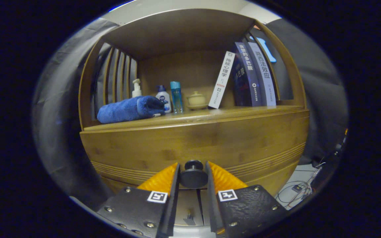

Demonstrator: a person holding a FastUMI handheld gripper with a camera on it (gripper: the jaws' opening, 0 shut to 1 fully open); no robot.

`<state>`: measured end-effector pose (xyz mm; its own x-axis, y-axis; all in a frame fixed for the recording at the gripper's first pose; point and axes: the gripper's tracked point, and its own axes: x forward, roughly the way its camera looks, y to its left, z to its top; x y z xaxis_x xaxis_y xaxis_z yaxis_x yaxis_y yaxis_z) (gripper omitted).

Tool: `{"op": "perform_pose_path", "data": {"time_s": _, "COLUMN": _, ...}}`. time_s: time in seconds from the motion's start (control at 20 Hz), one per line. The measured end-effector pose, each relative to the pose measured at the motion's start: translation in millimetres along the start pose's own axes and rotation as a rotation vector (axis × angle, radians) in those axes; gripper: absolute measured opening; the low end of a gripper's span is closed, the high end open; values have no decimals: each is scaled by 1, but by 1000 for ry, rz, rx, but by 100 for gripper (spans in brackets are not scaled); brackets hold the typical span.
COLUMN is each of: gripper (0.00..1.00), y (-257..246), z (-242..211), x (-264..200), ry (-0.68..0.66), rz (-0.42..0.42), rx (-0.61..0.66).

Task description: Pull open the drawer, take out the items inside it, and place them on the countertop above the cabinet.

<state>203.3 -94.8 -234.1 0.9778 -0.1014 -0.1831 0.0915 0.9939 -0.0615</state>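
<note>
The gripper (193, 173) pinched the drawer knob (193, 175) between both fingers, so the drawer (193, 142) wanted a straight, level pull without slackening that squeeze

Tool (193, 172) fingers around drawer knob (193, 174)

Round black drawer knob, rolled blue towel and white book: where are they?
Round black drawer knob (193, 178): gripper view, between the fingers, on its rounded front.
Rolled blue towel (129, 109): gripper view, on the countertop, middle of the roll.
White book (222, 80): gripper view, leaning, on its spine.
</note>
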Motion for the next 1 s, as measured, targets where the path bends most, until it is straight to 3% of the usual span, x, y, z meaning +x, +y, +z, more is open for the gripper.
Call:
{"op": "perform_pose_path", "data": {"time_s": 0.2, "gripper": 31, "y": -1, "z": -1, "x": -12, "ry": 6, "rz": -13, "rx": -114}}
{"op": "perform_pose_path", "data": {"time_s": 0.55, "gripper": 31, "y": 2, "z": -8, "x": -80, "ry": -9, "rz": -38, "rx": -201}}
{"op": "perform_pose_path", "data": {"time_s": 1.0, "gripper": 31, "y": 3, "z": -21, "x": -135, "ry": 31, "rz": -26, "rx": -186}}
